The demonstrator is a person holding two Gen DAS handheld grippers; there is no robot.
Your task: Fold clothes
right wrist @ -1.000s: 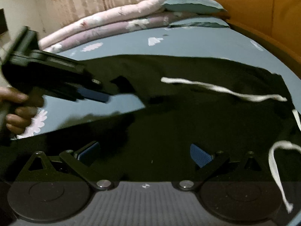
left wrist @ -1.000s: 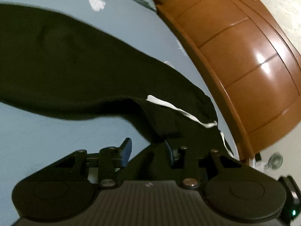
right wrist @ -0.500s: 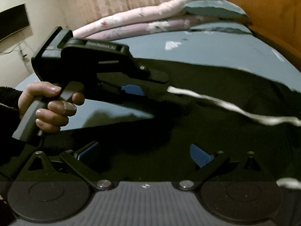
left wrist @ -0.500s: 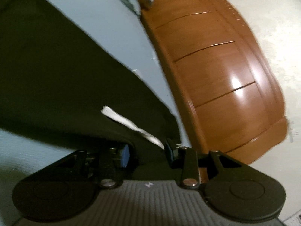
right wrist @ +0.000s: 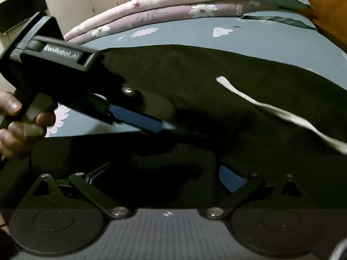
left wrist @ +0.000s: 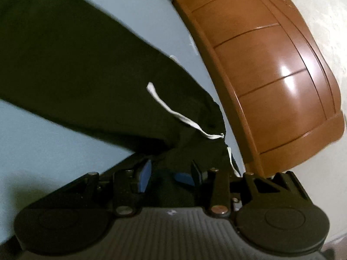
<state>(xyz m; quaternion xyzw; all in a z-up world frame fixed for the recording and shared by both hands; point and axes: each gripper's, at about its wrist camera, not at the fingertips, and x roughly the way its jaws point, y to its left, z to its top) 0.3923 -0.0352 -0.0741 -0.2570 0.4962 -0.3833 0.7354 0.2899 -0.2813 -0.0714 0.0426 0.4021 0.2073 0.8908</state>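
From your left wrist camera, the black garment (left wrist: 82, 65) lies spread across the pale blue bed sheet (left wrist: 49, 149), a white drawstring (left wrist: 173, 112) trailing over its bunched end near the wooden headboard (left wrist: 271, 82). Your left gripper (left wrist: 168, 171) is opening, its blue pads narrowly apart with dark cloth between them; bare sheet lies open to the left. From your right wrist camera, the same garment covers the near half of the bed, its far edge running straight across the sheet below folded floral quilts (right wrist: 173, 4). Your right gripper (right wrist: 164, 173) stands wide over the cloth, pressing nothing. Your left hand (right wrist: 19, 121) grips the other tool.
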